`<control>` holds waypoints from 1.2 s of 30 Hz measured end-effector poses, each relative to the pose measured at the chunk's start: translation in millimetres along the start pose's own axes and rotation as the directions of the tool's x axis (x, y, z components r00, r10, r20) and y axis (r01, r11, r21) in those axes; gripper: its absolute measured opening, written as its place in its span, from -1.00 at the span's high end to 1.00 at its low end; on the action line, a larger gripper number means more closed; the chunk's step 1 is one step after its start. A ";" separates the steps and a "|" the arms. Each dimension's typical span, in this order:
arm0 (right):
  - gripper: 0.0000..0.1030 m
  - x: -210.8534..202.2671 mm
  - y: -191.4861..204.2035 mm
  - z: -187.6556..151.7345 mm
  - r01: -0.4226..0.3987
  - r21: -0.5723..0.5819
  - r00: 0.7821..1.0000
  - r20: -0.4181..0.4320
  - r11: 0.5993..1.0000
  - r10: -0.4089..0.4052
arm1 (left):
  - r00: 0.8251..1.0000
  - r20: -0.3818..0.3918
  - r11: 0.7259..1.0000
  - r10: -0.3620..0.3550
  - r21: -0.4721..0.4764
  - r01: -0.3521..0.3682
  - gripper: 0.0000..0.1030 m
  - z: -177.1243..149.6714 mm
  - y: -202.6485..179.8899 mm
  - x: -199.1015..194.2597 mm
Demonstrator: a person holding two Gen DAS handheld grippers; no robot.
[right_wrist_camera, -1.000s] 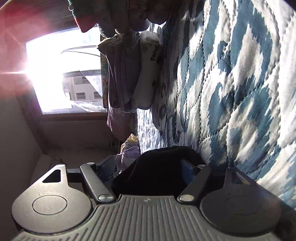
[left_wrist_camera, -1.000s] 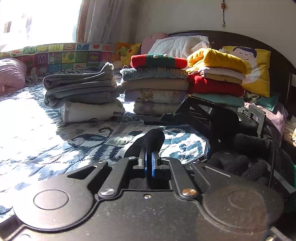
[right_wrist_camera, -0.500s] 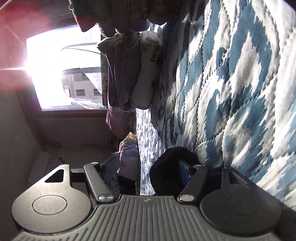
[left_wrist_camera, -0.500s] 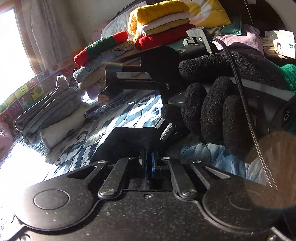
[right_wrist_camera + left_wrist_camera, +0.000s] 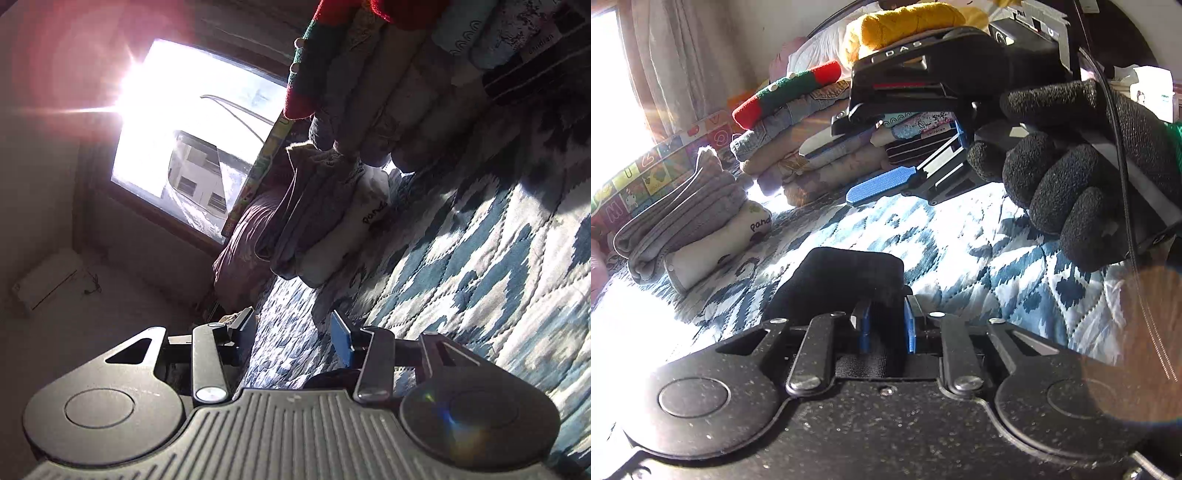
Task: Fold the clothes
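Note:
A small black garment [image 5: 842, 280] lies folded on the blue-and-white quilt [image 5: 979, 258] right in front of my left gripper [image 5: 886, 326]. The gripper's blue pads [image 5: 865, 330] stand a little apart, with an edge of the black fabric between them. My right gripper [image 5: 846, 162], held by a black-gloved hand [image 5: 1071, 177], hovers above and beyond the garment, turned on its side. In the right wrist view the right gripper [image 5: 291, 332] is open with only the quilt [image 5: 480, 258] behind the gap.
Stacks of folded clothes line the back of the bed: a grey pile on a white "panda" piece [image 5: 687, 229], a pile topped in red and green [image 5: 790, 92], and one topped in yellow [image 5: 908, 22]. A bright window [image 5: 192, 129] glares at left.
The right gripper let go of the black garment, lifted off the quilt and swung toward the stacks. The left gripper's pads, pinched tight before, have spread apart. The garment now lies flat.

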State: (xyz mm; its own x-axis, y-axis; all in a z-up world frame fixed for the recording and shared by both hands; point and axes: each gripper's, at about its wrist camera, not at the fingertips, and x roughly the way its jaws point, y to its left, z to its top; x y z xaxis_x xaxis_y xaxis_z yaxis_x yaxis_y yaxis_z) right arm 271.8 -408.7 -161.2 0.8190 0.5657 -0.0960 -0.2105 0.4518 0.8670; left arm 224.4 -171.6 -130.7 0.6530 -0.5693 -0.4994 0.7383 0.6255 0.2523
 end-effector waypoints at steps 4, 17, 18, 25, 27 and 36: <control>0.61 16.6 29.2 -13.2 -0.068 -0.187 0.996 -0.075 0.980 0.055 | 0.999 0.034 0.984 0.009 -0.179 -0.003 0.68 -2.7 43.3 -25.8; 1.00 59.6 30.9 -59.9 0.174 -0.503 0.913 -0.240 0.846 -0.330 | 0.997 -0.039 0.920 0.069 -0.385 -0.079 0.68 -18.2 73.5 3.6; 1.00 59.1 30.3 -58.4 0.178 -0.493 0.916 -0.234 0.851 -0.327 | 0.997 -0.040 0.921 0.071 -0.380 -0.080 0.68 -17.8 72.6 3.7; 0.76 36.9 32.2 -39.3 0.162 -0.378 0.963 -0.143 0.912 -0.230 | 0.999 -0.019 0.911 0.037 -0.410 -0.041 0.68 -17.6 76.9 -3.4; 0.46 22.9 24.4 -27.7 0.190 -0.300 0.969 -0.093 0.935 -0.227 | 1.000 0.004 0.912 0.004 -0.410 -0.002 0.68 -14.9 76.5 -7.5; -0.11 11.5 -7.7 -16.0 0.145 -0.043 0.967 -0.206 0.988 -0.151 | 0.997 -0.009 0.925 -0.077 -0.375 0.068 0.68 -12.4 57.2 1.9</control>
State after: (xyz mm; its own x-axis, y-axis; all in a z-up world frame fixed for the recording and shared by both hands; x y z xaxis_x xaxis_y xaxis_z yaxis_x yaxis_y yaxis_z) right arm 274.2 -394.6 -176.8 0.7133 0.6211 -0.3247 -0.1123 0.5587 0.8218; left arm 265.7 -130.2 -127.5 0.5926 -0.6112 -0.5246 0.6641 0.7393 -0.1112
